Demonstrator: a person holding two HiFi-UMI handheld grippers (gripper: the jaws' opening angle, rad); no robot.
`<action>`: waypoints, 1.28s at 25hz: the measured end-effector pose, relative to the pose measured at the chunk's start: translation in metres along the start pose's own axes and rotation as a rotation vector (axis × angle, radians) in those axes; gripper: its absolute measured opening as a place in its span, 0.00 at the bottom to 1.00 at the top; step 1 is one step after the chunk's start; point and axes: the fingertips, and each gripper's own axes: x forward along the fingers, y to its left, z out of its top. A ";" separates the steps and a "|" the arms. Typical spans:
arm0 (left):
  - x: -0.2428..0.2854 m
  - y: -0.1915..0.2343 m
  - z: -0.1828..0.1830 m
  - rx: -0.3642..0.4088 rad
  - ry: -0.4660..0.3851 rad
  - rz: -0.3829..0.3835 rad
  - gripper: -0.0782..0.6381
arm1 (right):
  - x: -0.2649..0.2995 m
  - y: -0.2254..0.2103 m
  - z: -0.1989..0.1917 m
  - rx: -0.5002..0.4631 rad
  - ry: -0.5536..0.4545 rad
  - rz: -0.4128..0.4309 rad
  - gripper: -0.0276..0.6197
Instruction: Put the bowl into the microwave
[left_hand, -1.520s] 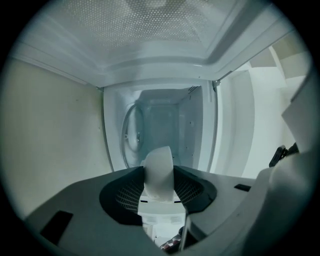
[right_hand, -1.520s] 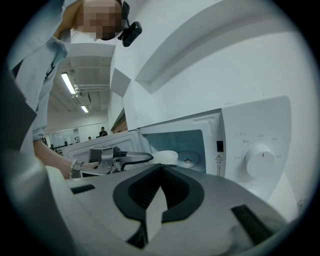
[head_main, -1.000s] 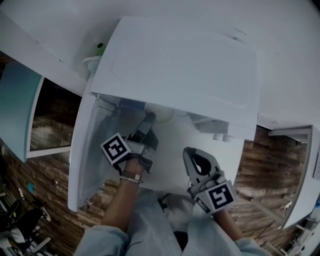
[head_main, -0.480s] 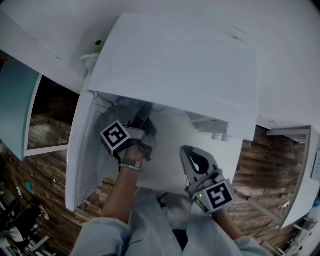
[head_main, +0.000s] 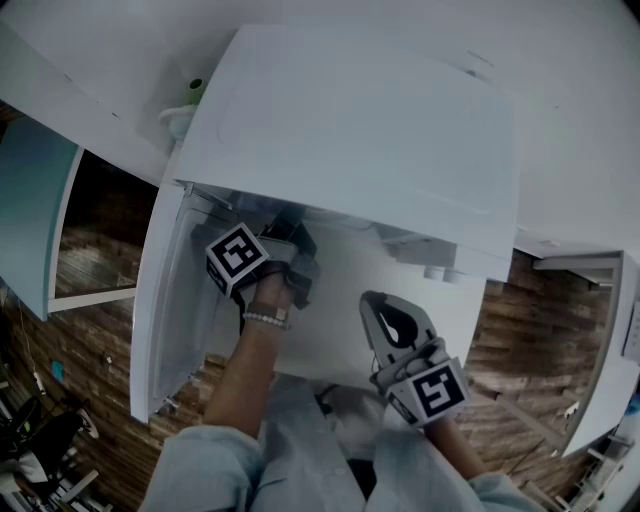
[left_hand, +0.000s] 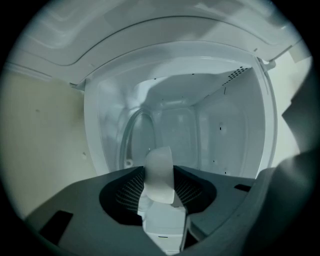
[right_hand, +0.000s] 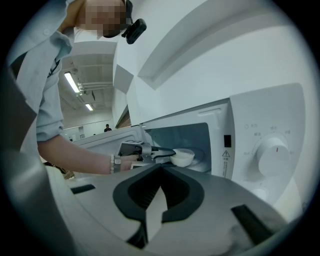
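While right tool (head_main: 371, 301) sits closed, left tool (left_hand: 159, 176) pinches bowl (right_hand: 183, 158) rim inside microwave (head_main: 350, 130).

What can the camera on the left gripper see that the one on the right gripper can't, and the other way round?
Only the left gripper view: the back wall and vent holes inside the microwave. Only the right gripper view: the control dial, the person's forearm, and the left gripper seen from the side. Both: the white bowl, gripped by the left gripper, and the microwave's open front.
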 end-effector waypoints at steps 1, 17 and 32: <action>0.001 -0.001 0.000 0.002 0.001 0.005 0.36 | 0.000 0.000 0.000 0.000 0.000 0.000 0.04; 0.000 -0.002 -0.001 -0.025 0.002 0.037 0.40 | 0.005 -0.007 -0.006 -0.046 0.011 -0.060 0.04; -0.001 -0.003 -0.002 -0.022 0.035 0.025 0.40 | 0.104 -0.039 -0.008 -0.026 0.009 -0.169 0.17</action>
